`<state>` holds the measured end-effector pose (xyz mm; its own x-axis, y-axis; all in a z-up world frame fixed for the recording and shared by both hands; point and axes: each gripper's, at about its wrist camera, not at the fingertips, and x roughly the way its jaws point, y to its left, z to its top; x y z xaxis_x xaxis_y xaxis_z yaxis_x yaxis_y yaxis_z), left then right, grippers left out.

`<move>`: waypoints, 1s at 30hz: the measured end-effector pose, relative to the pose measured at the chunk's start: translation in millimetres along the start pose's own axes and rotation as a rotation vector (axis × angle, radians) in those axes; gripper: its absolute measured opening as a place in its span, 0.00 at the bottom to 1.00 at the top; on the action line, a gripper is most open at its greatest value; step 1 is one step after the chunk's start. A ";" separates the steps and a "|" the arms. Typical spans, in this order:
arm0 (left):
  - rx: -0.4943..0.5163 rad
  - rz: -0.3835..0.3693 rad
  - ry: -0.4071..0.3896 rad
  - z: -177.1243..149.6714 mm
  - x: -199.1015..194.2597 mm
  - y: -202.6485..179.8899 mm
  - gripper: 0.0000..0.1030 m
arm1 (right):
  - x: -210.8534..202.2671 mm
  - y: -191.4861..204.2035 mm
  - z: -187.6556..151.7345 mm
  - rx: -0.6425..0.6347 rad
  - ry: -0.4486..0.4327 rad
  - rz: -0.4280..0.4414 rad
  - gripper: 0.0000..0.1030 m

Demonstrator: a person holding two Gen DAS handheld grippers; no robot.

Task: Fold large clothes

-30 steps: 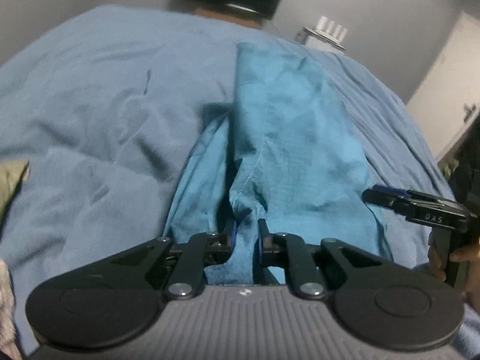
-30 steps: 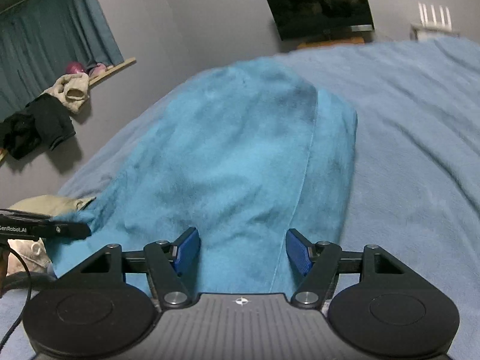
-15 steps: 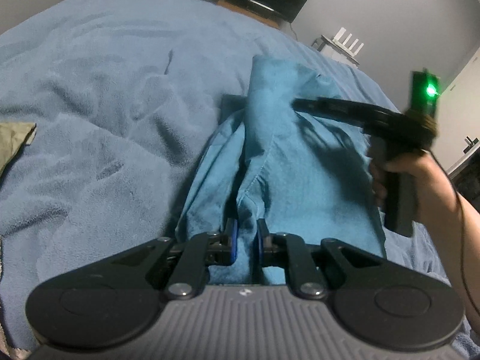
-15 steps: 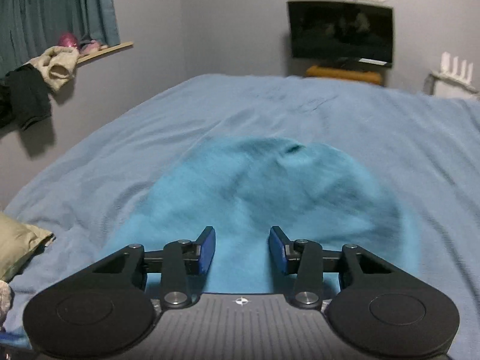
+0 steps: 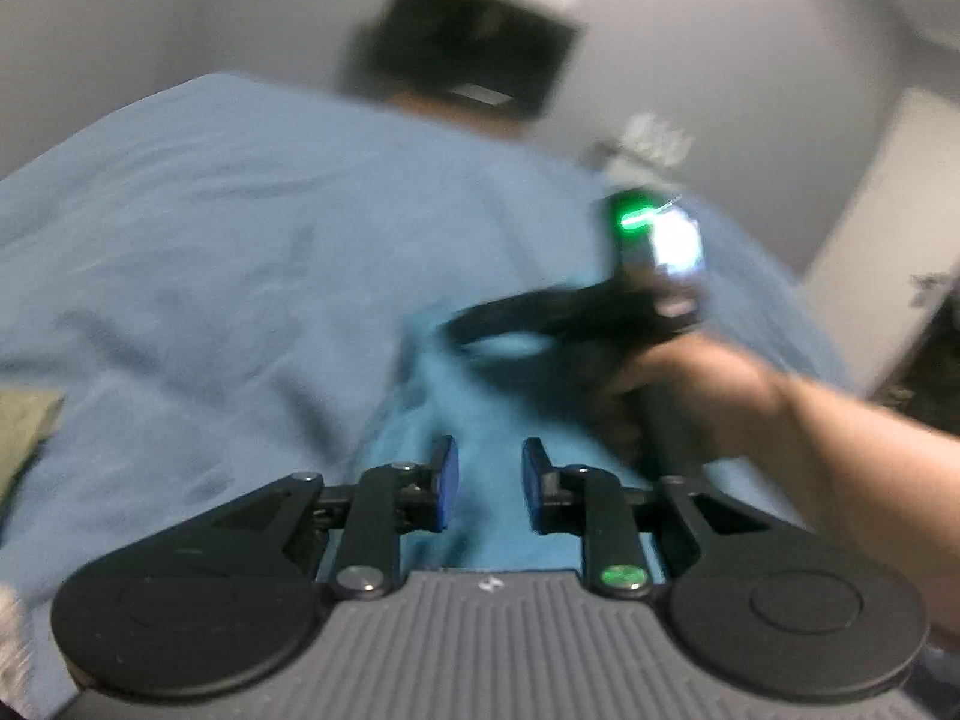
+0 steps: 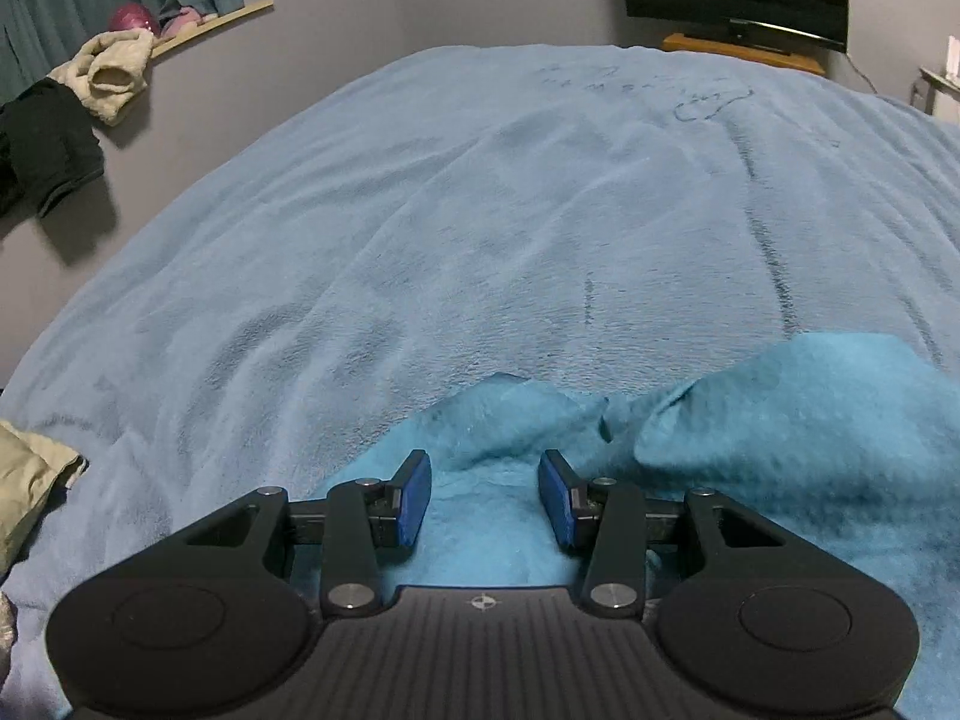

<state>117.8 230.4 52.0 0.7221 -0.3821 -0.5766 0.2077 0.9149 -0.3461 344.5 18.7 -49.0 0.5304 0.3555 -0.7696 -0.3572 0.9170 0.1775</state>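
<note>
While both spread: left gripper (image 5: 483, 492), right gripper (image 6: 485, 498) over bunched teal garment (image 6: 780, 420), long axis unclear.

dim room, left view motion-blurred, right view sharp, fisheye-bent edges

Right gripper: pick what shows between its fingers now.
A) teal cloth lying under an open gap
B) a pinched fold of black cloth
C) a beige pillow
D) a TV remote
A: the right gripper has its fingers spread apart, with the teal cloth lying loose below, unpinched.
</note>
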 end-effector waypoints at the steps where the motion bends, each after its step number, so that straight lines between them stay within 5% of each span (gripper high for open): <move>1: 0.020 -0.024 0.007 0.2 7.4 -5.8 0.31 | 1.4 -0.6 0.5 -0.001 0.000 0.003 0.43; 4: 0.128 -0.025 0.097 -9.8 42.7 -20.5 0.31 | 0.0 -6.3 4.0 0.009 0.003 0.023 0.44; 6: 0.184 0.061 0.224 -21.0 69.3 -19.9 0.31 | -14.6 -13.0 7.4 0.016 -0.017 0.067 0.44; 9: 0.101 0.101 0.269 -22.1 78.7 2.6 0.31 | -61.2 -35.4 8.1 0.060 -0.143 0.146 0.42; 12: 0.021 0.066 0.273 -21.9 79.3 21.9 0.31 | -118.8 -66.2 -7.9 0.079 -0.326 0.077 0.45; 15: 0.038 0.071 0.281 -22.5 81.5 17.8 0.31 | -144.8 -87.3 -32.0 0.028 -0.389 -0.034 0.46; 20: 0.018 0.054 0.287 -18.9 82.3 23.2 0.31 | -114.9 -100.5 -64.8 -0.069 -0.279 -0.144 0.44; 27: 0.024 0.051 0.313 -21.6 86.8 23.4 0.32 | -91.3 -123.0 -68.9 0.078 -0.267 -0.166 0.45; 30: 0.018 0.048 0.307 -22.3 86.7 25.5 0.31 | -118.7 -133.1 -72.4 0.140 -0.341 -0.109 0.79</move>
<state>171.0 217.7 -23.3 0.4990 -0.3575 -0.7894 0.1918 0.9339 -0.3018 273.5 -158.6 -25.6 0.7934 0.2724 -0.5443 -0.1886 0.9603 0.2056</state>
